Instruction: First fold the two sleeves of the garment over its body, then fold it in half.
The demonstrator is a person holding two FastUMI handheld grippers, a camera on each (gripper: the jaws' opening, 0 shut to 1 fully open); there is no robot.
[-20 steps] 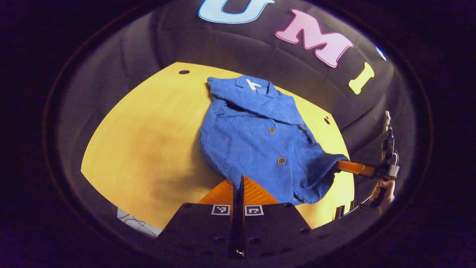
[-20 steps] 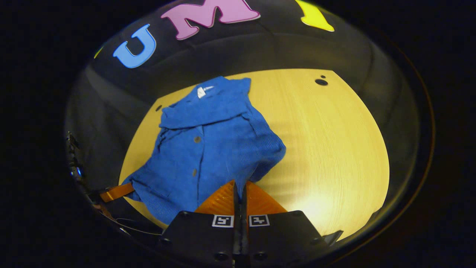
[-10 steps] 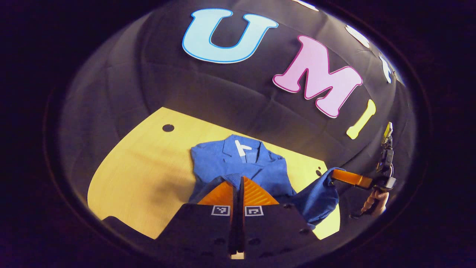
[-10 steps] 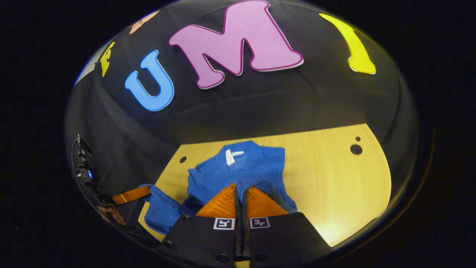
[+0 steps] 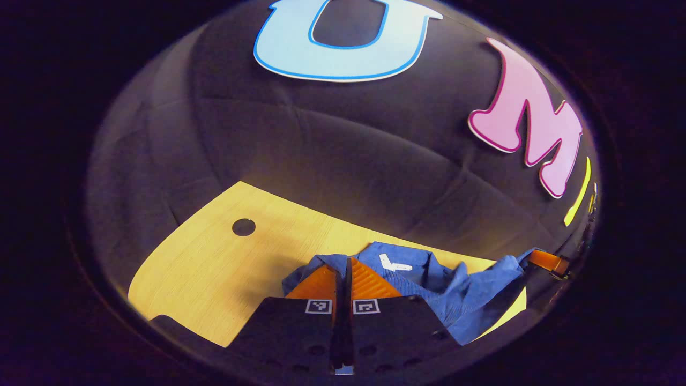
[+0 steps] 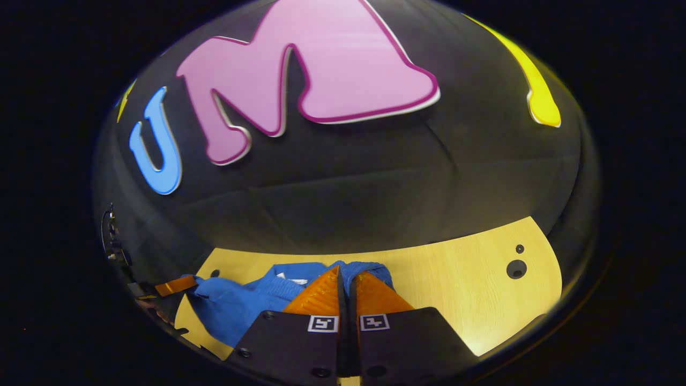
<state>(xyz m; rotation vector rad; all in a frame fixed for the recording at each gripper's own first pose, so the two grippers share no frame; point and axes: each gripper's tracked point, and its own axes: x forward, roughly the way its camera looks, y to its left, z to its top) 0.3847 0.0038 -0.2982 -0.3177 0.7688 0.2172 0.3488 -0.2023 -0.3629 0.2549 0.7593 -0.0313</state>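
Blue corduroy garment [image 5: 429, 284] lies bunched near the yellow wooden surface's [image 5: 214, 268] far edge, both grippers' fingers pinching its hem, bare wood either side.

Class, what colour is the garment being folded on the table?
Blue: the garment shows best in the left gripper view.

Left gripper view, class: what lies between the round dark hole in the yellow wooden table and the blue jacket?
Bare tabletop between hole and jacket.
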